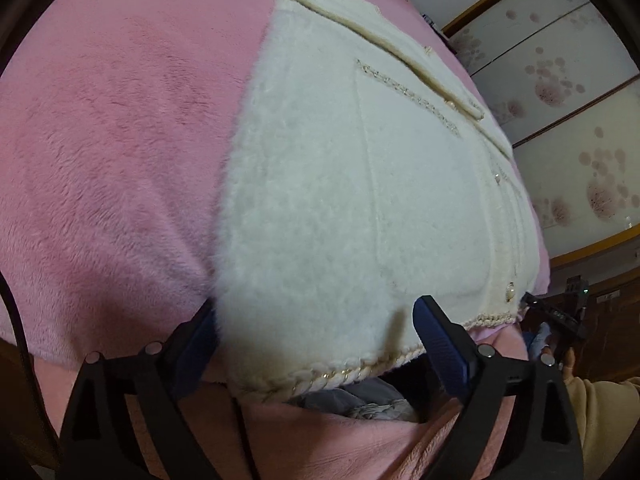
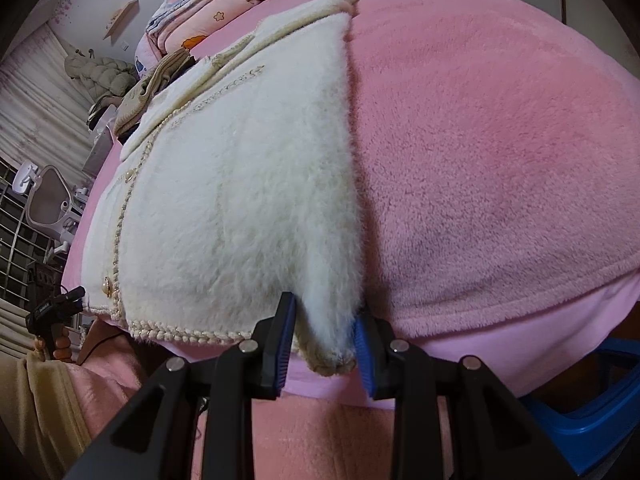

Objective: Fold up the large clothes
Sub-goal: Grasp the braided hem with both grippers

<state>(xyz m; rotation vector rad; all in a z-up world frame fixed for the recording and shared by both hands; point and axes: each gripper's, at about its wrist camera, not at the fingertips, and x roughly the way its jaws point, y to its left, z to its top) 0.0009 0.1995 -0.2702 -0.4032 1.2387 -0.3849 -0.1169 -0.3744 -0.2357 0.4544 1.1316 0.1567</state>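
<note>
Left wrist view shows us the left gripper with its jaws spread wide, one on each side of the braided hem of the cream fluffy jacket, and the pads do not press on it. The jacket lies flat on the pink fleece blanket, its pearl buttons toward the right of this view. In the right wrist view we see the right gripper closed narrowly on the jacket's lower corner, at the blanket's near edge
</note>
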